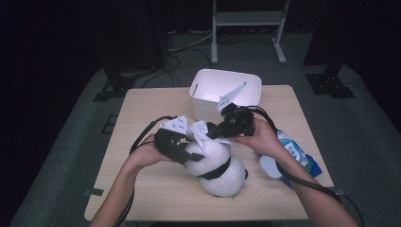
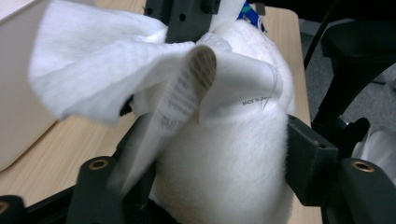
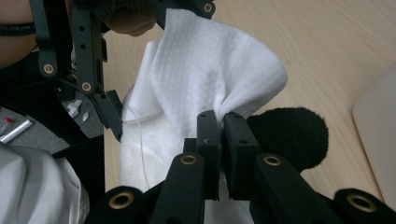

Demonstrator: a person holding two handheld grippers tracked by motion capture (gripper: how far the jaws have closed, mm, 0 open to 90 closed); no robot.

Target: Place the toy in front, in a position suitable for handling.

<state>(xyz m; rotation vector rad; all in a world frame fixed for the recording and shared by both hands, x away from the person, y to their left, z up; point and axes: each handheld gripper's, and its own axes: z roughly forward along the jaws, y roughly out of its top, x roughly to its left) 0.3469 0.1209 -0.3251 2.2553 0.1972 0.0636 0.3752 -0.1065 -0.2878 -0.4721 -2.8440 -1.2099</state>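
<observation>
High view: a plush panda [image 1: 220,170] lies on the wooden table [image 1: 142,189], near the middle of its near half. Left gripper [image 1: 177,149] sits against the panda's left side, held by the left hand [image 1: 146,153]. Right gripper [image 1: 218,128] reaches in from the right over the toy, pinching a white cloth [image 1: 201,130] that stands up just above the panda. White bin [image 1: 227,92] stands at the far middle of the table. Blue packet [image 1: 298,156] and a pale round item [image 1: 270,166] lie at the right edge, near the right forearm.

Left gripper view: jaws part open, one each side of the panda's white body [image 2: 229,154]; right pad touches the fur, left pad is hidden behind a blurred sewn-in label [image 2: 180,100]. Cloth [image 2: 98,70] hangs at upper left, bin wall [image 2: 14,107] to the far left.

Right gripper view: right gripper [image 3: 220,122] jaws closed tight on a fold of the cloth [image 3: 205,70]. Black panda ear [image 3: 292,133] just right of the jaws. Left gripper's black frame [image 3: 88,70] at upper left.
</observation>
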